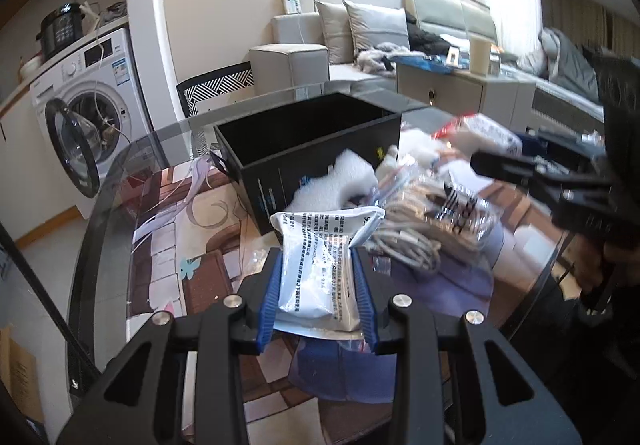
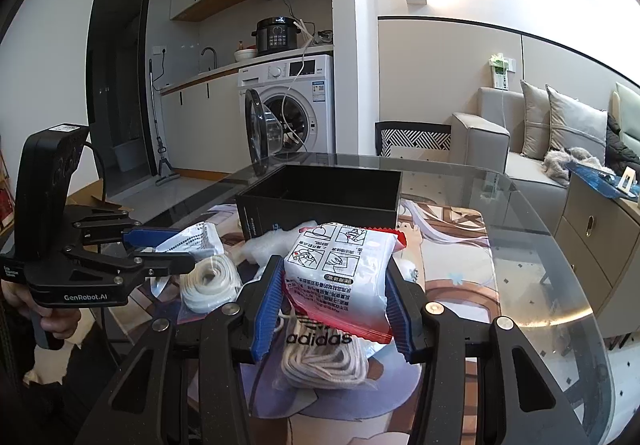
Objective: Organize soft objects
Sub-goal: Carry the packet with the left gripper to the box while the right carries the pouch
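Note:
My left gripper (image 1: 318, 257) is shut on a white printed packet (image 1: 320, 277), held just above the table. In the right wrist view the same gripper (image 2: 182, 247) shows at the left with that packet (image 2: 198, 239) between its pads. My right gripper (image 2: 334, 265) is shut on a white packet with red edges (image 2: 344, 245), also lifted. In the left wrist view it (image 1: 500, 165) appears blurred at the right, holding this packet (image 1: 480, 133). An open black box (image 1: 320, 165) (image 2: 316, 217) stands behind the pile, empty as far as I can see.
On the table lie a clear bag of socks (image 2: 320, 357) (image 1: 432, 213), a bagged coil of white cord (image 2: 212, 281) and a white fluffy piece (image 1: 340, 181). The round glass table (image 2: 560, 285) carries a printed mat. A washing machine (image 2: 296, 113) and a sofa (image 2: 520, 149) stand beyond.

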